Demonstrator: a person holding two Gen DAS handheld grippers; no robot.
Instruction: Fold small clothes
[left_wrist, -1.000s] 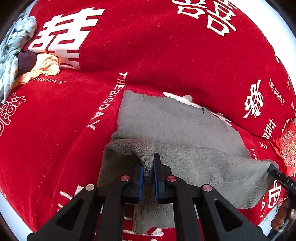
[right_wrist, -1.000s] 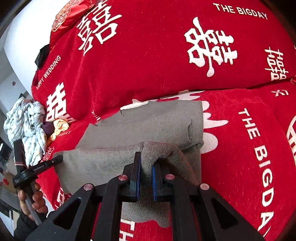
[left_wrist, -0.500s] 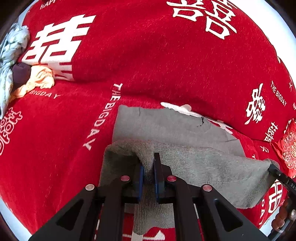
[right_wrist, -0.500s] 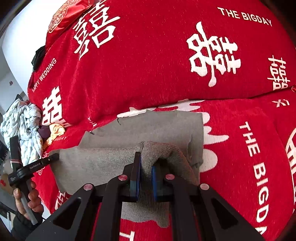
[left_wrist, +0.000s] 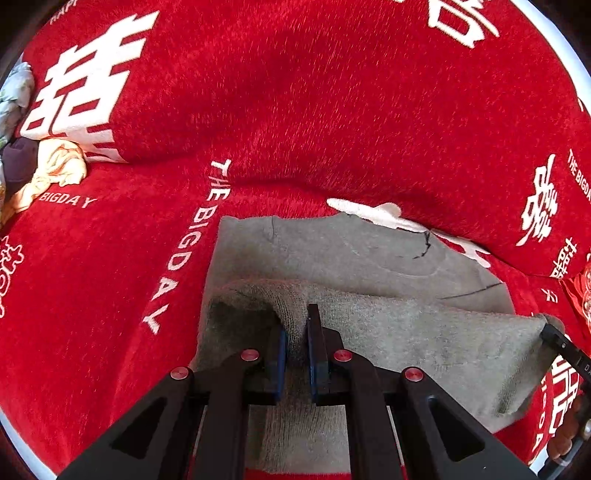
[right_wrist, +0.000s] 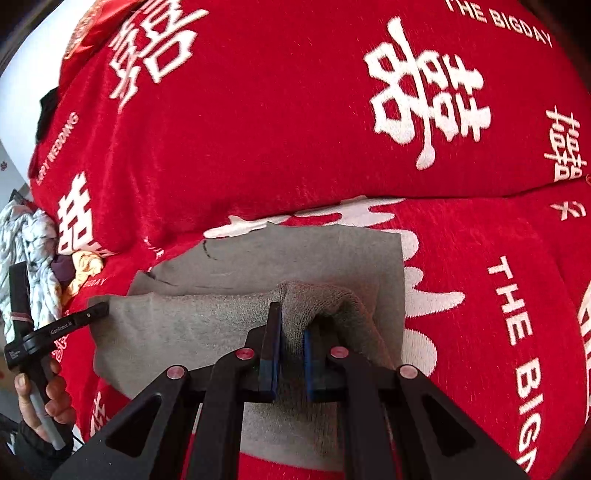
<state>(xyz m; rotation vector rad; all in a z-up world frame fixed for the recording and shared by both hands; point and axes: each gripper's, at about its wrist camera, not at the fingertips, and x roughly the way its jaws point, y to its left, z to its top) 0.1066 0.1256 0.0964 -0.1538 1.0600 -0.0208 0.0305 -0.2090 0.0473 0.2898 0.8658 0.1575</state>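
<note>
A grey knit garment (left_wrist: 332, 254) lies on the red sofa seat, its far half flat and its near edge lifted and carried over it. My left gripper (left_wrist: 295, 332) is shut on the left corner of that lifted edge. My right gripper (right_wrist: 291, 332) is shut on the right corner, where the grey garment (right_wrist: 295, 254) bunches between the blue pads. The lifted edge stretches taut between both grippers. In the right wrist view, the left gripper (right_wrist: 98, 309) shows at the far left, held by a hand (right_wrist: 40, 395).
A red plush cover (left_wrist: 295, 110) with white characters drapes the seat and backrest. A heap of other clothes (left_wrist: 48, 166) lies at the seat's left end, also seen as crumpled clothes (right_wrist: 29, 266) in the right wrist view. A red cushion (left_wrist: 581, 295) sits at the right.
Both grippers have carried the lifted grey edge toward the backrest, so less of the flat far half shows. The grips on the corners are unchanged.
</note>
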